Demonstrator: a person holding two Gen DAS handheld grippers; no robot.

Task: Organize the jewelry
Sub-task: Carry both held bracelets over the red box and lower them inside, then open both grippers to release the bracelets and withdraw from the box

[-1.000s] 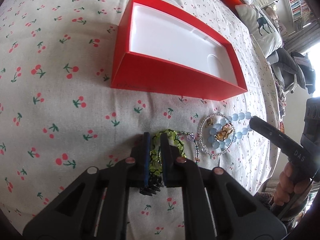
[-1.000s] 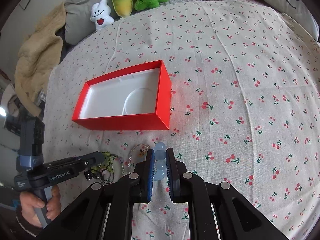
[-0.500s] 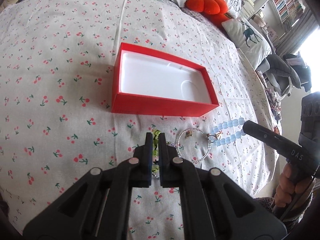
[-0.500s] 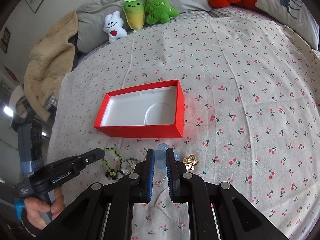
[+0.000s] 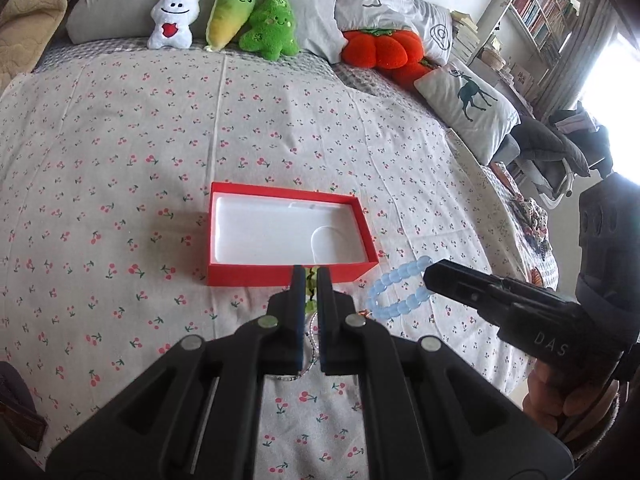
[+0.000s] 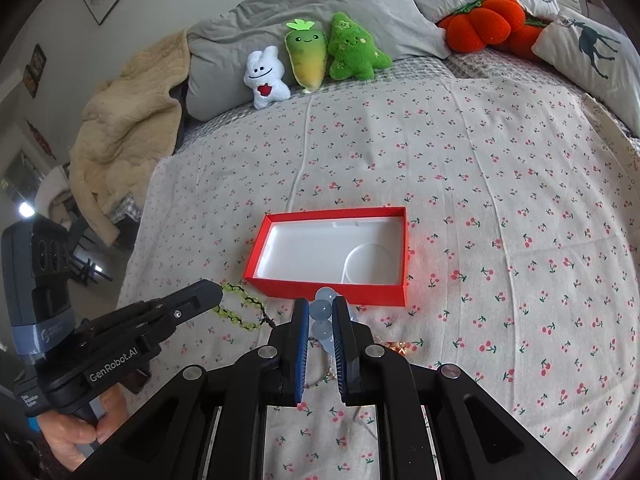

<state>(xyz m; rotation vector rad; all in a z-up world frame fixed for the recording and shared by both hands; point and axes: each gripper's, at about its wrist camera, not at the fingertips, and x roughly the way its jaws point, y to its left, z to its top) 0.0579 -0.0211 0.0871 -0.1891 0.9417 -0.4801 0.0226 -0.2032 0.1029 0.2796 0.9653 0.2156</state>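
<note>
Red card forms the walls of the open box [image 6: 332, 294], which is set on the cherry-print bedspread [image 6: 500, 208] with its white moulded insert [image 5: 276, 236] bare of any jewelry. Just in front of the box's near wall, the right gripper [image 6: 321, 316] is seen pinching a pale blue bead bracelet [image 6: 322, 312]; its blue-padded fingers [image 6: 301, 344] are pressed against the beads, and the rest of the loop is shown in the left wrist view hanging beside that gripper's tip [image 5: 396, 288]. The left gripper [image 5: 311, 280] is held nearly closed on a yellow-green bead bracelet [image 6: 236, 312], whose strand is seen trailing from its tip in the right wrist view, strung on dark cord. A clear seed-bead bracelet [image 5: 310, 354] is seen below the left gripper's fingers, over the bedspread. A small gold-coloured piece [image 6: 398, 347] lies on the cloth just right of the right gripper. Three plush toys [image 6: 316, 60] are lined up against grey pillows [image 6: 320, 0] at the far end of the bed.
</note>
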